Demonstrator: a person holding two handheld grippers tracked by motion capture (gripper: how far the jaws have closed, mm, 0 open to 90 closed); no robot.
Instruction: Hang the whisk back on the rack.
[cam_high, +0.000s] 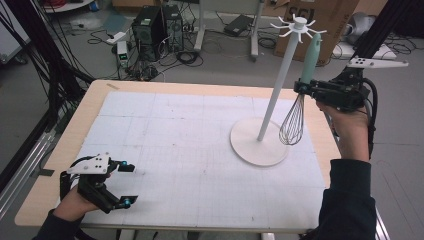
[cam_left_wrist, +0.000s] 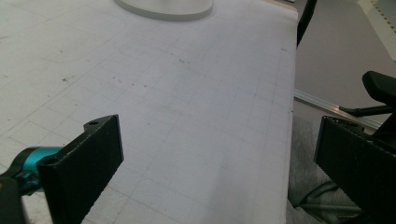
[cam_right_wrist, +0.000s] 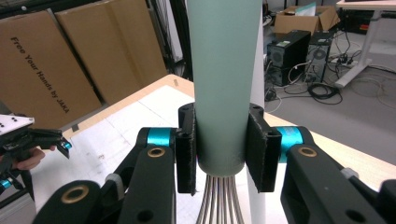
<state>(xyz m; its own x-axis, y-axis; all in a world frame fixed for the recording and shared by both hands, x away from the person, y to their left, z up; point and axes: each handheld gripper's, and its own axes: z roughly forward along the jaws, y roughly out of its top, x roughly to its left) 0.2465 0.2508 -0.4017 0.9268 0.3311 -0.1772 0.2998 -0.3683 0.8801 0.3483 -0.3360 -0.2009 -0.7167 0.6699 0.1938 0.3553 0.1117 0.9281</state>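
High view puts the right gripper (cam_high: 303, 88) above the right edge of the table (cam_high: 95, 102), held in a hand (cam_high: 350, 127) that comes up out of a dark sleeve. Its 2 black jaws are clamped on the pale green cylindrical handle of a wire balloon whisk (cam_high: 300, 97), just above the point where the steel wires leave the handle. The whisk hangs upright, handle up and wire cage down, clear of the table surface, with the top of its handle close under the spoked head of a white utensil stand (cam_high: 270, 100). That stand is a thin white pole on a round flat base, and it sits on the right half of the white gridded mat (cam_high: 190, 140) that covers most of the table. The wire cage hangs beside the pole, over the right rim of the base; whether the handle is hooked on a spoke I cannot tell.

Right gripper view shows the pads pressed flat against both sides of the green handle (cam_right_wrist: 226, 84), the wires fanning out below.

Left gripper (cam_high: 127, 184) rests near the front left corner of the table, its jaws spread wide with nothing between them; the left gripper view shows bare mat (cam_left_wrist: 196, 116) in the gap.
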